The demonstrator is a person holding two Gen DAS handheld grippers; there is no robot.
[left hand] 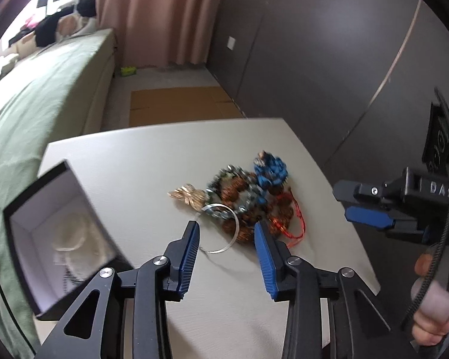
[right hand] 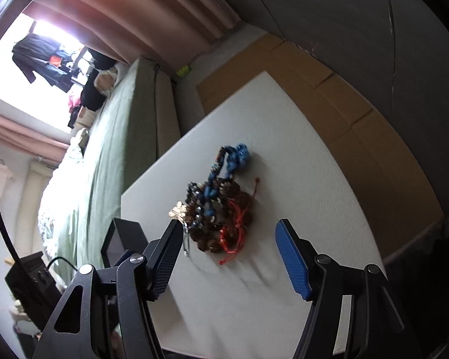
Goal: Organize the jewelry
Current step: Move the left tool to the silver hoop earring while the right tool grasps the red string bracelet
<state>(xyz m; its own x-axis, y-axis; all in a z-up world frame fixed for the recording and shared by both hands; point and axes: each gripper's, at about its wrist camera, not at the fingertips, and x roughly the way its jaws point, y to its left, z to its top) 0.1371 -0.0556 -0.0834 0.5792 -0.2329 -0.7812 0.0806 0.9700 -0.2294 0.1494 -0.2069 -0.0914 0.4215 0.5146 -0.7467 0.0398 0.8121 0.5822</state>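
A pile of jewelry (left hand: 245,197) lies on the white table (left hand: 140,164): a blue knotted piece (left hand: 269,172), brown bead bracelets (left hand: 233,190), a red cord (left hand: 293,224), a gold piece (left hand: 188,196) and a silver bangle (left hand: 221,227). My left gripper (left hand: 227,236) is open and empty just above the bangle. An open black box (left hand: 57,233) with a white lining stands at the left and holds a pale piece. My right gripper (right hand: 227,239) is open and empty, hovering before the pile (right hand: 215,209); it also shows in the left wrist view (left hand: 365,209).
A green-covered bed (left hand: 45,95) runs along the table's left side. Flat cardboard (left hand: 176,104) lies on the floor beyond the table. A dark wall (left hand: 329,59) stands at the right. The black box (right hand: 122,239) shows in the right wrist view behind the left finger.
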